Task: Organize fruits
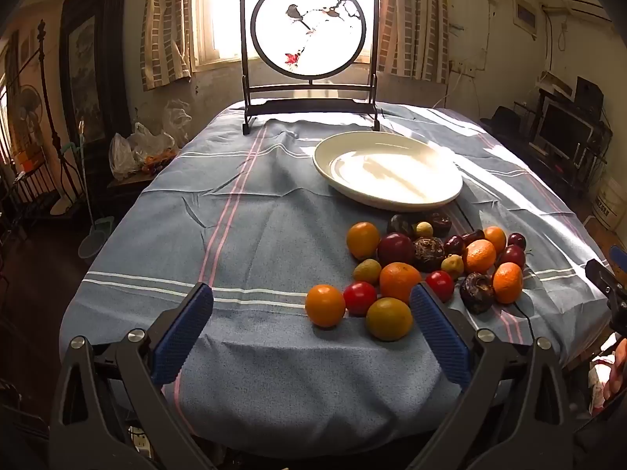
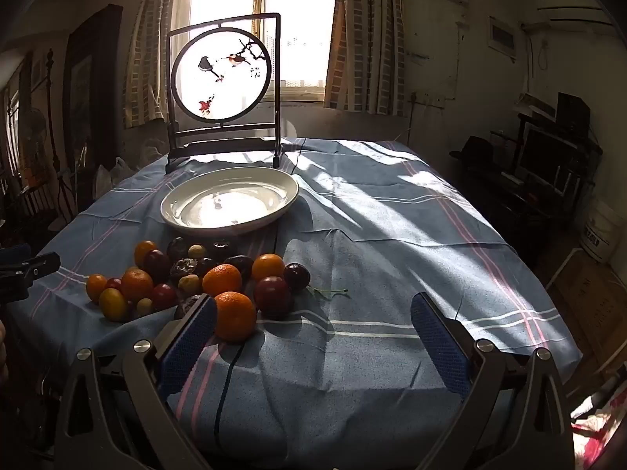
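On the blue cloth [image 1: 250, 235] | fruit pile [image 1: 427, 262] strung out sideways before white plate [image 1: 388, 199] | left gripper [image 1: 313, 313], right gripper [image 2: 313, 313] held agape, nothing gripped

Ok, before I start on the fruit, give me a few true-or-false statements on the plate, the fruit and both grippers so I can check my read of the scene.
1. The white plate has fruit on it. False: it holds no fruit.
2. The fruit pile lies on the blue tablecloth, nearer the grippers than the plate. True.
3. The left gripper is clamped on an orange. False: its jaws stand wide, holding nothing.
4. The right gripper is open and holds nothing. True.
5. A framed round bird painting stands beyond the plate, before the window. True.
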A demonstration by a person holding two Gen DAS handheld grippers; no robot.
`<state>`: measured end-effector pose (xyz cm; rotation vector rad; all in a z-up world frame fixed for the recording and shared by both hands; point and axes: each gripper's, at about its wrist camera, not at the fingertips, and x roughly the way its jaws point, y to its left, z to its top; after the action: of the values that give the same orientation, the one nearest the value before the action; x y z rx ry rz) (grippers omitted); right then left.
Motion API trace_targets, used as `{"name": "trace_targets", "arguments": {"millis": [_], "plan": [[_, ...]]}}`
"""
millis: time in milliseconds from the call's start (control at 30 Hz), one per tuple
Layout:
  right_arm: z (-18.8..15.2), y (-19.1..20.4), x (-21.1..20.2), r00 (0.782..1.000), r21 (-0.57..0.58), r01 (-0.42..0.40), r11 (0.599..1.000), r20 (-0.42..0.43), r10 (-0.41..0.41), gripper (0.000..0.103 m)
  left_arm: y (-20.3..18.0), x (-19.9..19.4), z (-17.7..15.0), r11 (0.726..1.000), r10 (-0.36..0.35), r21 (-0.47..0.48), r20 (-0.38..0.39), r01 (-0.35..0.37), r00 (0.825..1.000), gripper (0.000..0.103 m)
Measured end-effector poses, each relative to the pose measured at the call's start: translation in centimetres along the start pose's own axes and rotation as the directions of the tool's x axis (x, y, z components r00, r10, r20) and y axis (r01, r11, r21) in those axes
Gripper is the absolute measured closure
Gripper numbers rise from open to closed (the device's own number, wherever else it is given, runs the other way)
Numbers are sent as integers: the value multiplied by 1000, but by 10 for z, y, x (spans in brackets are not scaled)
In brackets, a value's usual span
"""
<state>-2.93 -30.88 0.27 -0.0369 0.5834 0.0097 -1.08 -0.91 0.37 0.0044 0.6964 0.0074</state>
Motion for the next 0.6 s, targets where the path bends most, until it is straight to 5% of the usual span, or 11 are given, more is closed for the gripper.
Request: {"name": "trace_targets", "arguments": {"millis": [600], "plan": [[0, 0, 0, 1000, 0, -2, 1000, 7, 2, 4, 0, 0, 0, 1000, 1, 0, 0, -1, 1000, 5]]}}
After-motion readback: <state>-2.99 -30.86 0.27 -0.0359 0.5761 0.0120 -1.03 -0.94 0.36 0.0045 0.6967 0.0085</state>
